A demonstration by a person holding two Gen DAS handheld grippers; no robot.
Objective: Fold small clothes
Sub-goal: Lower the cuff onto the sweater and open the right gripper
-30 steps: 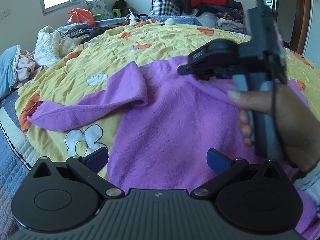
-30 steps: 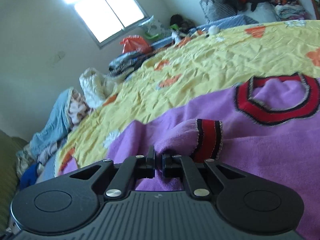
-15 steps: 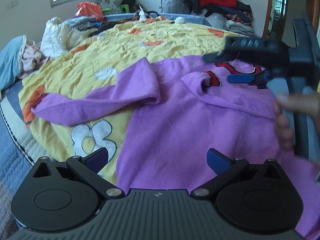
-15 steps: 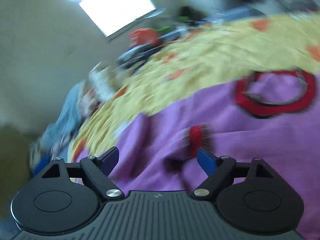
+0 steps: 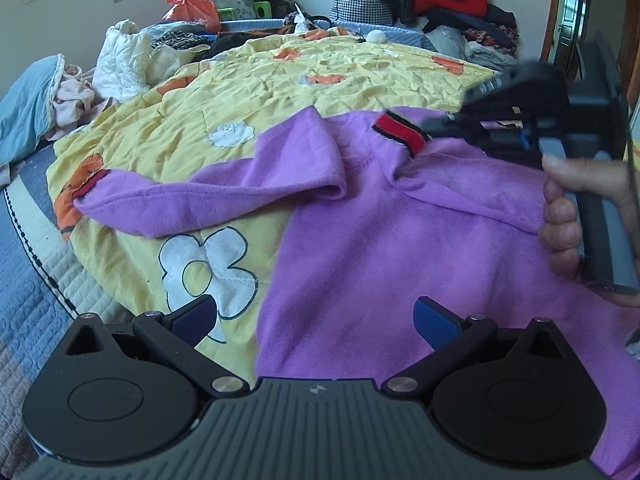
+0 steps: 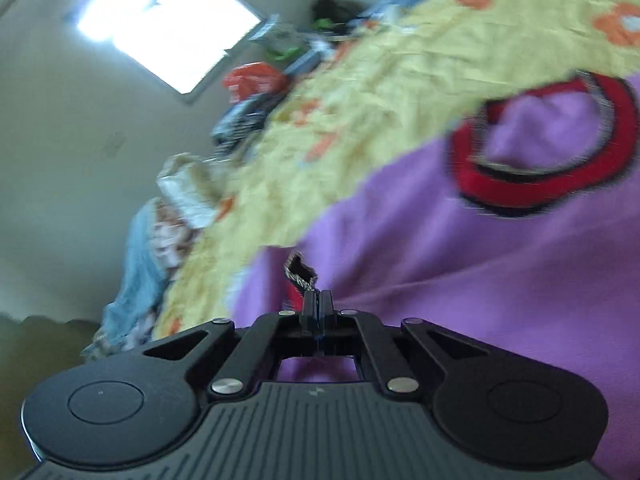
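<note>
Pinching the red cuff [image 5: 400, 131] of the purple sweater [image 5: 400, 248], the right gripper [image 6: 317, 304] has just opened and reclosed its fingers. The sweater lies on the bed's yellow quilt [image 5: 280, 80]; left gripper [image 5: 312, 320] hangs released. Sleeve fold evidently resumes.

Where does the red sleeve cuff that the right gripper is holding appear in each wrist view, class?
Left wrist view: red cuff upper right of centre, at the right gripper.
Right wrist view: low centre, pinched at the shut fingertips.
Shared landmark: orange bag below the window.
</note>
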